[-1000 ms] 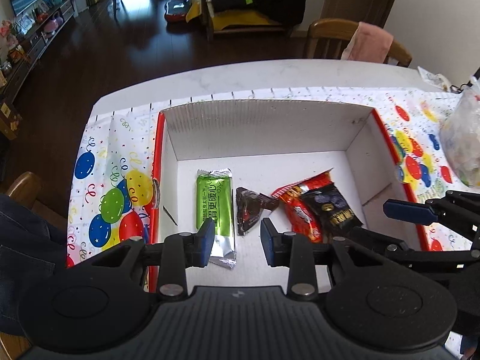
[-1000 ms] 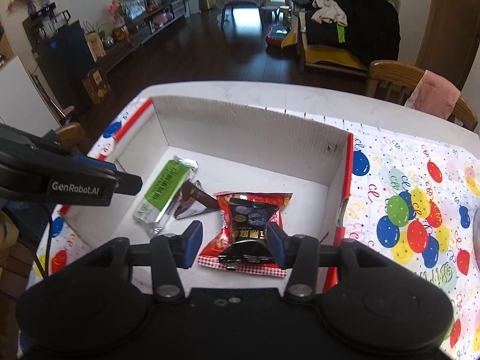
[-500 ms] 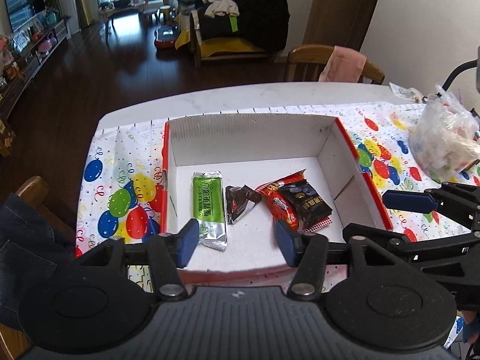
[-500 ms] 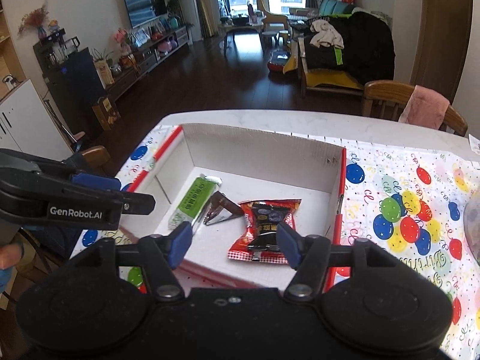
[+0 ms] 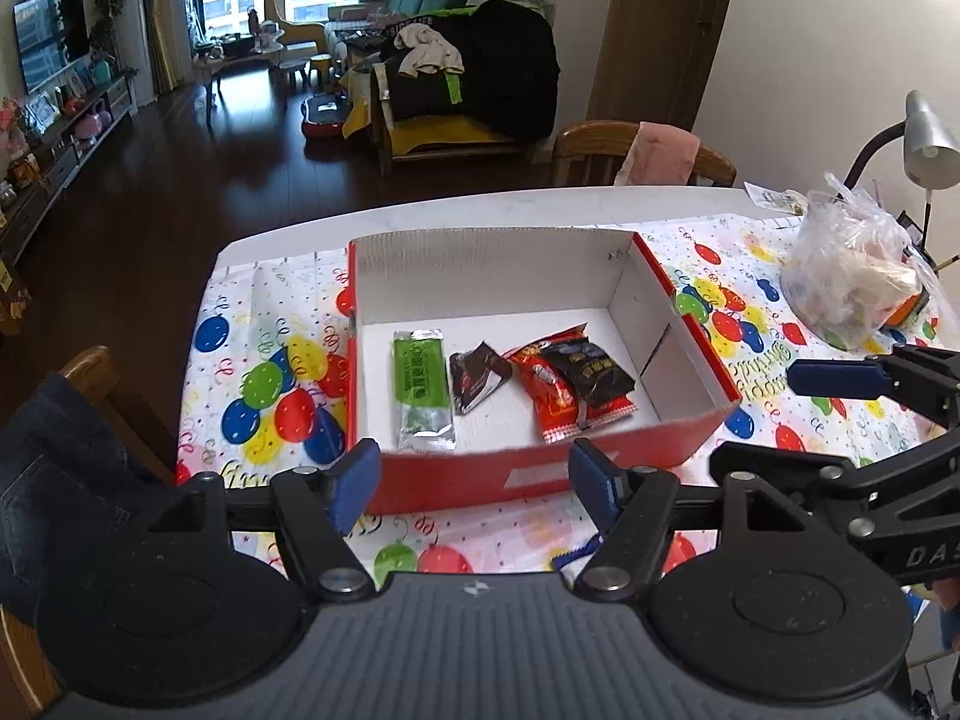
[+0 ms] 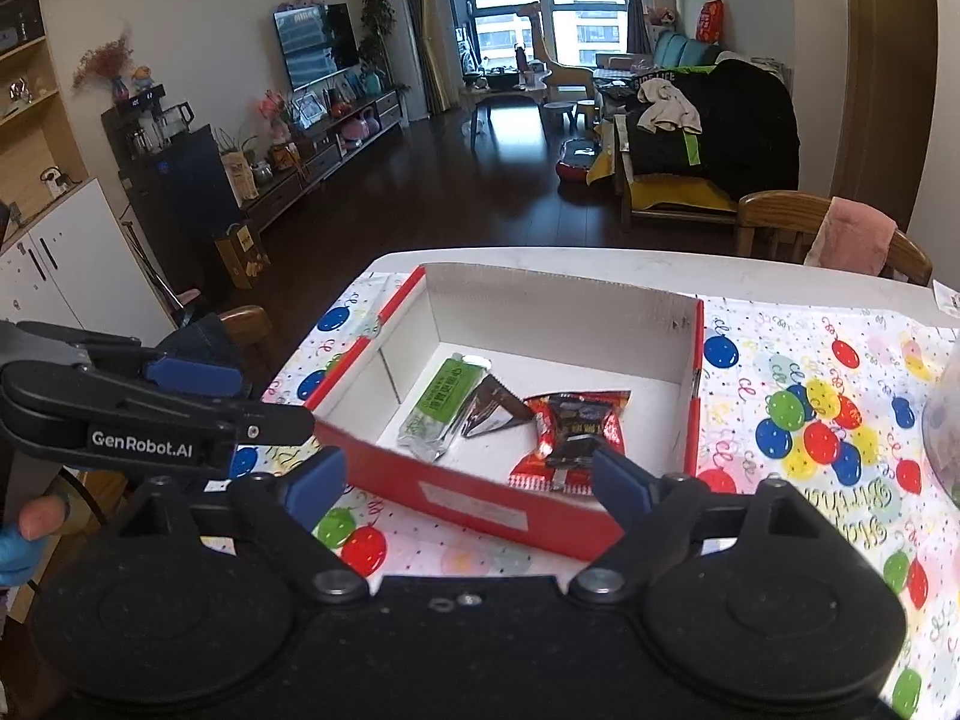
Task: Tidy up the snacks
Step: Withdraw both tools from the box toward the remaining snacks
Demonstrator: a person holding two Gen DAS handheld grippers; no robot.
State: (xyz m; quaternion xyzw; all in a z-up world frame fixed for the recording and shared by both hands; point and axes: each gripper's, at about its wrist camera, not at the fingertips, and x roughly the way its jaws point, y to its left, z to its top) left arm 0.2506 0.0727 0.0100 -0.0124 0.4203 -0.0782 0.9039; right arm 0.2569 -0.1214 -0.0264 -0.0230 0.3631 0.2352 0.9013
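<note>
Balloon-print tablecloth (image 5: 264,384) carries our red box (image 5: 540,474), where a green bar (image 5: 420,387), dark triangular packet (image 5: 477,375), red packet (image 5: 543,387) and black packet (image 5: 591,369) already lie. Our left gripper (image 5: 474,483) and right gripper (image 6: 468,480) are opening, empty; the plastic bag (image 5: 852,276) seems left.

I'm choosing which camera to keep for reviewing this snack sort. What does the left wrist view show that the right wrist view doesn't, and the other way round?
Only the left wrist view shows the whole clear plastic bag and a desk lamp. Only the right wrist view shows the white cabinet and a fingertip. Both show the red box holding four snack packets, the green packet among them, and both claws with nothing between them.
</note>
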